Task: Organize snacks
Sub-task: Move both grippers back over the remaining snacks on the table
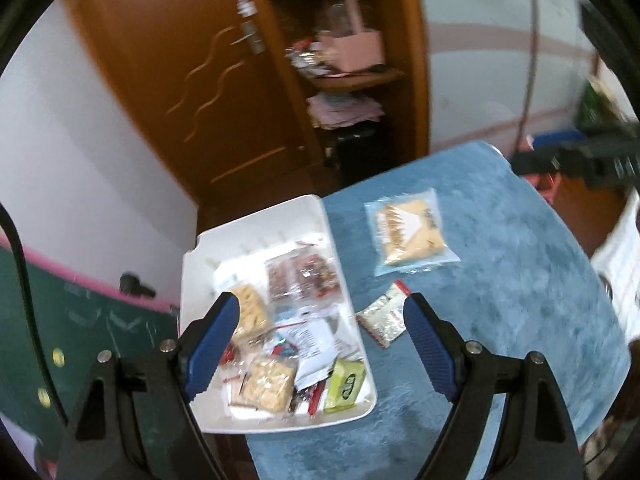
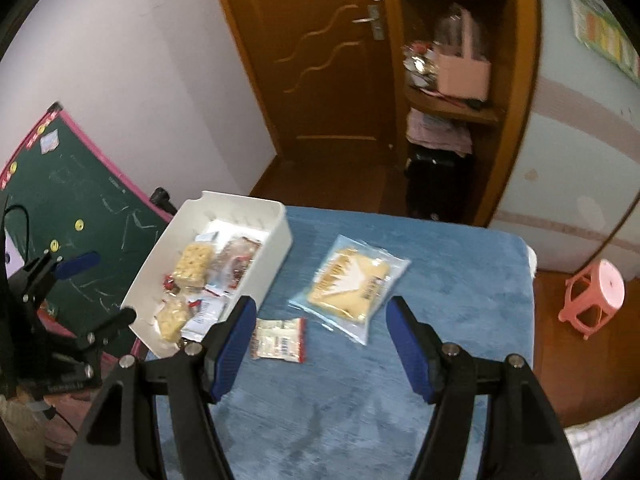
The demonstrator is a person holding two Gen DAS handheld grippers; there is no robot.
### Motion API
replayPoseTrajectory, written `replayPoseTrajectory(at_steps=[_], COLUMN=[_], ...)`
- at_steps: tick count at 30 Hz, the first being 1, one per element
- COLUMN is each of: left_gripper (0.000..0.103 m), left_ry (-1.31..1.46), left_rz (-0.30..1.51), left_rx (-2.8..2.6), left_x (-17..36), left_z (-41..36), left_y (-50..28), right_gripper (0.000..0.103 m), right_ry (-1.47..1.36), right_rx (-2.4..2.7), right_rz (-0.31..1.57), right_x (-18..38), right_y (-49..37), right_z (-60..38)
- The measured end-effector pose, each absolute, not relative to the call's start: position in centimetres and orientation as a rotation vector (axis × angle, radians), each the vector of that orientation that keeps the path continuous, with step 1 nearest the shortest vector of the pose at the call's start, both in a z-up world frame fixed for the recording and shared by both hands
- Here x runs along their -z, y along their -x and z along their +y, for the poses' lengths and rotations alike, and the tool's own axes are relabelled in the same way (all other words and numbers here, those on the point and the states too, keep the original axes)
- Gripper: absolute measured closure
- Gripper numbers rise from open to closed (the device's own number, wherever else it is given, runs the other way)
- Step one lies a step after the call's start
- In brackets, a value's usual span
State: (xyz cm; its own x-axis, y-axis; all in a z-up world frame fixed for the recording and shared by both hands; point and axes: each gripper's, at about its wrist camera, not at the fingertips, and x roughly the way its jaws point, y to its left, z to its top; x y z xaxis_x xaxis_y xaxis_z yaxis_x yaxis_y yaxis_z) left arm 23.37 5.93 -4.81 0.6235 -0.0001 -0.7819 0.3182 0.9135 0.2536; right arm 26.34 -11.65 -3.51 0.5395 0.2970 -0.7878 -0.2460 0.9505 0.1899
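Still two packets loose on blue worktop (image 2: 360, 380), beside white tray (image 2: 276, 236): big cracker bag (image 2: 350, 288), small sachet (image 2: 280, 339) nearer the tray. Left claw (image 1: 316, 340) and right claw (image 2: 320, 342) both spread, empty. Risk: slick film slipping from pads, or tray nudged off worktop edge.

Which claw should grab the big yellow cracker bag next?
Probably the right claw: it is open and empty, and the cracker bag lies just ahead between its fingers. The left claw hangs by the white bin.
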Motion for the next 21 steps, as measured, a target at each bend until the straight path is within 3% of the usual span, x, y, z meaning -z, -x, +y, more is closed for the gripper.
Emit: replayPoseTrajectory(at_steps=[21], left_gripper=[0.020], left_ry=[-0.968], left_rz=[0.920], left_rx=[0.370], left_x=[21.4], left_z=[-4.4], left_y=[-25.8], right_gripper=[0.035], right_ry=[-0.444], right_rx=[-0.303], right_rz=[1.229], right_x=[23.0], right_y=[-37.7], right_z=[-14.9])
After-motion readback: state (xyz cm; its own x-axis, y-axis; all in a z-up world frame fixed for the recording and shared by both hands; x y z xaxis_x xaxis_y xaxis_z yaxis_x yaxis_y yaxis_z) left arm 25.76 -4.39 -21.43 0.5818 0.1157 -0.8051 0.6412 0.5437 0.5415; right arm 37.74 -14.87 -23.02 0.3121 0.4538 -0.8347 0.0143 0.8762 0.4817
